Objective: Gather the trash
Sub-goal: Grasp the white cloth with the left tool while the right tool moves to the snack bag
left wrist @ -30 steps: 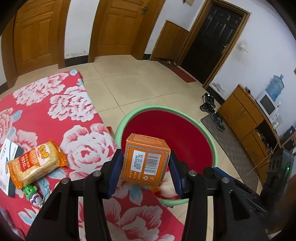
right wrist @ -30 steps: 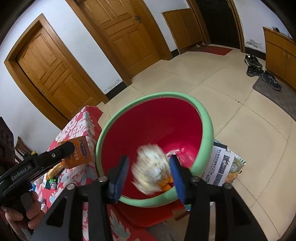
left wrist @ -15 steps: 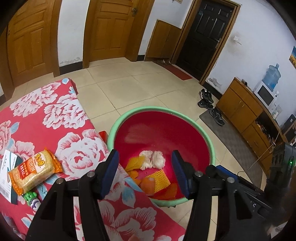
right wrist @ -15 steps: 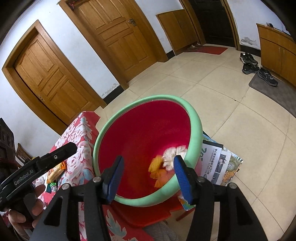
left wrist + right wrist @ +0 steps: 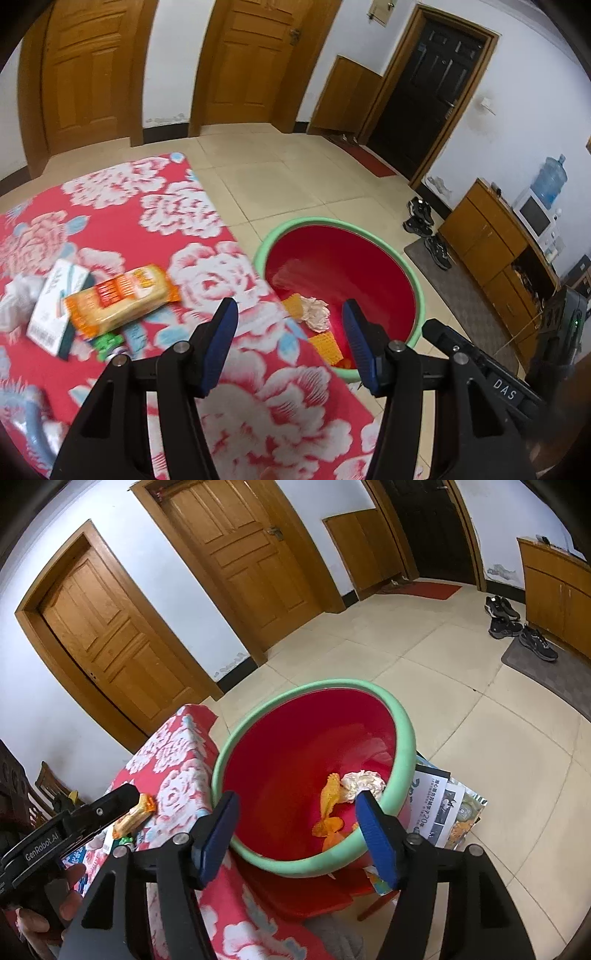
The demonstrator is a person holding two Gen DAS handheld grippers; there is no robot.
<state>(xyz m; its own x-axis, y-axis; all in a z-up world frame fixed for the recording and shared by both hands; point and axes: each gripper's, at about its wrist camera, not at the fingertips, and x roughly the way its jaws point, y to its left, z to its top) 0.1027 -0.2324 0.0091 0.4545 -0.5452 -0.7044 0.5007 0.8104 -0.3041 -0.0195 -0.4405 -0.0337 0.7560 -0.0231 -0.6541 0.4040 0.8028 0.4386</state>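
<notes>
A red basin with a green rim (image 5: 415,280) (image 5: 404,734) stands beside the table with the red floral cloth (image 5: 122,206) (image 5: 173,764). In it lie a crumpled white paper (image 5: 316,312) (image 5: 364,781) and orange wrapper pieces (image 5: 325,347) (image 5: 328,812). On the cloth lie an orange snack packet (image 5: 118,299) (image 5: 135,814), a white carton (image 5: 55,306), a small green item (image 5: 107,341) and crumpled white paper (image 5: 16,299). My left gripper (image 5: 290,339) is open and empty over the table edge. My right gripper (image 5: 297,830) is open and empty at the basin's near rim.
The basin rests on a red stool (image 5: 314,890) with printed papers (image 5: 439,812) under it. Shoes (image 5: 424,225) (image 5: 517,627) and a mat lie on the tiled floor. A wooden cabinet (image 5: 495,251) with a water bottle stands at the right. Wooden doors line the far wall.
My left gripper let go of the orange box, and my right gripper let go of the crumpled paper, into the basin. Both grippers opened and drew back; the left swung toward the table.
</notes>
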